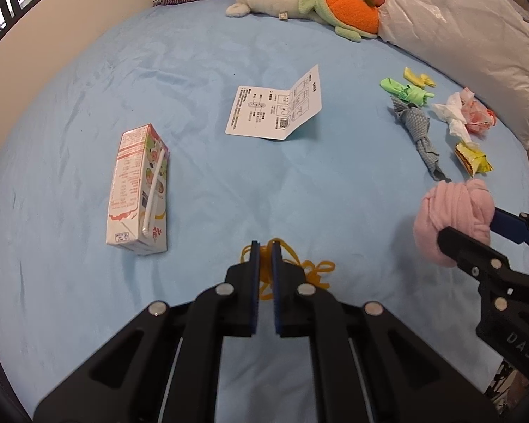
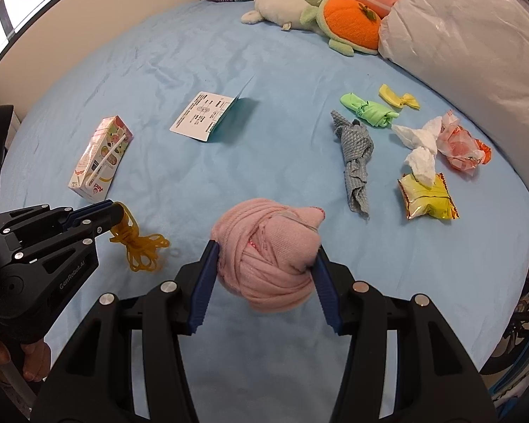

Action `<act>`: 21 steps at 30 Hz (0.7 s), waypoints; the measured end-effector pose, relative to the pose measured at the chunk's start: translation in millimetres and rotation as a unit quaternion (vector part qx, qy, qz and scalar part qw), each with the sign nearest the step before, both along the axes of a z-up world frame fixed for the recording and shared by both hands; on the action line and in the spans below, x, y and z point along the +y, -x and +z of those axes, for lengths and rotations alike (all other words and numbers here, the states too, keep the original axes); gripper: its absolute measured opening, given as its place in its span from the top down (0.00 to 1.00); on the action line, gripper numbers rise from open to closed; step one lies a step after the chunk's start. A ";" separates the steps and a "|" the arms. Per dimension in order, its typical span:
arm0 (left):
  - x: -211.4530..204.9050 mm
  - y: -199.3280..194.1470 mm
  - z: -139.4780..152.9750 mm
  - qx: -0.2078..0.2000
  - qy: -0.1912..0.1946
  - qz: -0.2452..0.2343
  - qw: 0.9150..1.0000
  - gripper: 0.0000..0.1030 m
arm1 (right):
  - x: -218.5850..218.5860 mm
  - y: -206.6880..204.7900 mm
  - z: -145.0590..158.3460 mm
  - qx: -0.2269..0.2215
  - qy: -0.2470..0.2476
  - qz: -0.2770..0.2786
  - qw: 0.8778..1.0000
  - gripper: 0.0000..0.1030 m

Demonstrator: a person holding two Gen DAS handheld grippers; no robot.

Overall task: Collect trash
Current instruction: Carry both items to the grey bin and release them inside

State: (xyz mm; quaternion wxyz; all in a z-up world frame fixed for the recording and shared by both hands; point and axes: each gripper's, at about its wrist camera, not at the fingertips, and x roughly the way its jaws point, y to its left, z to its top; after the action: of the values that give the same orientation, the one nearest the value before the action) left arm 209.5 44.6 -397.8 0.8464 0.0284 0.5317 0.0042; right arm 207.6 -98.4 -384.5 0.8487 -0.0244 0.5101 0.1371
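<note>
From the left wrist we are seeing our left gripper [image 1: 264,246] pinching a tangle of yellow rubber bands [image 1: 299,273], its strands mostly hiding behind the fingers, beside a drink carton [image 1: 137,190] on the blue bedsheet [image 1: 88,88].

From the right wrist we are seeing those bands dangling free, while our right gripper [image 2: 264,257] is squeezing a pink cloth ball [image 2: 268,257].

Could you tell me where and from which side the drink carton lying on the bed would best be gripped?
Grip the drink carton across its narrow width near the middle, coming down from above. It lies flat on the blue bed sheet with clear space along both long sides, so jaws can probably straddle it there; keep off the attached straw.
</note>
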 end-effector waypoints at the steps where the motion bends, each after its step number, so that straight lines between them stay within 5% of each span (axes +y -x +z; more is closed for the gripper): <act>1: -2.5 2.1 3.0 -0.002 0.001 -0.004 1.000 0.94 | -1.9 2.4 1.9 -0.001 -0.001 -0.002 1.000 0.52; 10: -49.9 28.8 37.7 -0.022 0.009 -0.060 0.998 0.94 | -46.4 45.1 27.5 -0.016 -0.002 -0.057 0.998 0.52; 21: -190.9 68.2 74.3 -0.035 0.034 -0.188 0.981 0.94 | -192.8 137.9 68.4 -0.024 0.031 -0.198 0.979 0.52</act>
State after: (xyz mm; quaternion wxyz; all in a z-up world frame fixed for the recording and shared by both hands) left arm 141.2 -146.3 -323.6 0.8507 0.0993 0.4868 -0.1718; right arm 69.7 -291.2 -316.1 0.8697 0.0475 0.4886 -0.0505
